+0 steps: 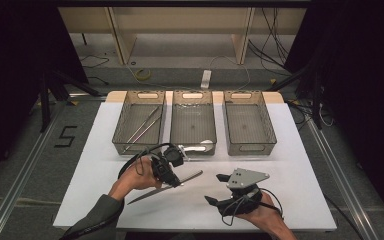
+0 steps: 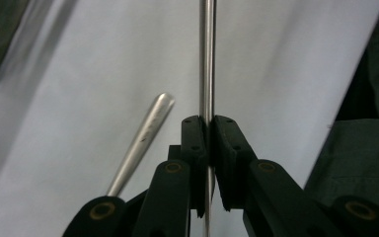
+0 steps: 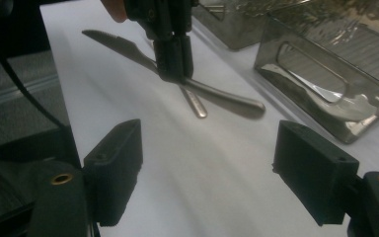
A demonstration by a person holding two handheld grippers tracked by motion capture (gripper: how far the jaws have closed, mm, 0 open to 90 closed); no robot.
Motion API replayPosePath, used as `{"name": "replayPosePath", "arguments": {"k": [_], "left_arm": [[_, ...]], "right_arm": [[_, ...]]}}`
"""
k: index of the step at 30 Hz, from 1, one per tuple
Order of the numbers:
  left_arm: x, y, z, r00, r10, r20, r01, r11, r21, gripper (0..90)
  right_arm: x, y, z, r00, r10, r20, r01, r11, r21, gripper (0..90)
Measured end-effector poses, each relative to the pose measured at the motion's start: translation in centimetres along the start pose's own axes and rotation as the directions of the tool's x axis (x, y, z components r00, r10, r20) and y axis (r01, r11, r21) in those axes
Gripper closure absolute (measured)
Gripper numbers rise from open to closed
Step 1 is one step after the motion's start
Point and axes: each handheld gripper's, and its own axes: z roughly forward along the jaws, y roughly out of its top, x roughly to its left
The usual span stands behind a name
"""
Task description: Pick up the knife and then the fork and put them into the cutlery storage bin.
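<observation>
A metal table knife (image 1: 192, 176) with a serrated blade (image 3: 121, 44) lies slanted over the white mat, and my left gripper (image 1: 176, 184) is shut on its middle. In the left gripper view the jaws (image 2: 207, 121) pinch the knife (image 2: 207, 59) edge-on. A second rounded metal handle (image 2: 145, 133) pokes out from under the jaws and crosses the knife (image 3: 196, 106); I cannot tell whether it is gripped too. My right gripper (image 1: 216, 189) hovers to the right of the knife, open and empty (image 3: 212, 158), and points at the left gripper (image 3: 173, 69).
Three clear mesh-bottomed trays stand in a row at the back of the mat: the left tray (image 1: 121, 127) holds long thin metal utensils (image 1: 145, 125), the middle tray (image 1: 192, 95) has a pale utensil (image 1: 200, 147) at its front, and the right tray (image 1: 268, 125) looks bare. Table edge is near.
</observation>
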Motion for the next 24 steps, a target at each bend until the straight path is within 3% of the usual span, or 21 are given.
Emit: {"name": "replayPosePath", "arguments": {"k": [2,7,12,19,21,24], "left_arm": [[-0.5,0.3,0.1,0.9996,0.028,0.003,-0.028,0.9994,0.019,83.3],[-1.3,0.8,0.6,0.9987,0.051,0.006,-0.051,0.998,0.037,83.3],[-1.9,1.1,0.9,0.9971,0.074,0.02,-0.075,0.9959,0.051,83.2],[-2.9,1.4,1.0,0.993,0.105,0.053,-0.108,0.9923,0.06,83.2],[-3.2,1.6,1.0,0.9908,0.121,0.061,-0.125,0.989,0.079,83.2],[-3.4,1.6,1.1,0.9902,0.119,0.073,-0.124,0.9897,0.071,83.2]], "right_arm": [[0.2,0.2,0.4,0.9997,-0.025,0.002,0.025,1.0,0.013,27.6],[0.8,0.7,1.6,0.9957,-0.092,0.002,0.092,0.995,0.043,27.9],[1.2,0.8,2.7,0.9838,-0.179,0.004,0.178,0.981,0.081,29.1],[1.6,0.5,3.8,0.9627,-0.271,-0.008,0.269,0.954,0.131,31.4],[1.7,0.4,4.0,0.9543,-0.299,-0.009,0.297,0.945,0.14,32.2],[2.0,0.3,4.3,0.9387,-0.344,-0.017,0.343,0.927,0.152,35.0]]}}
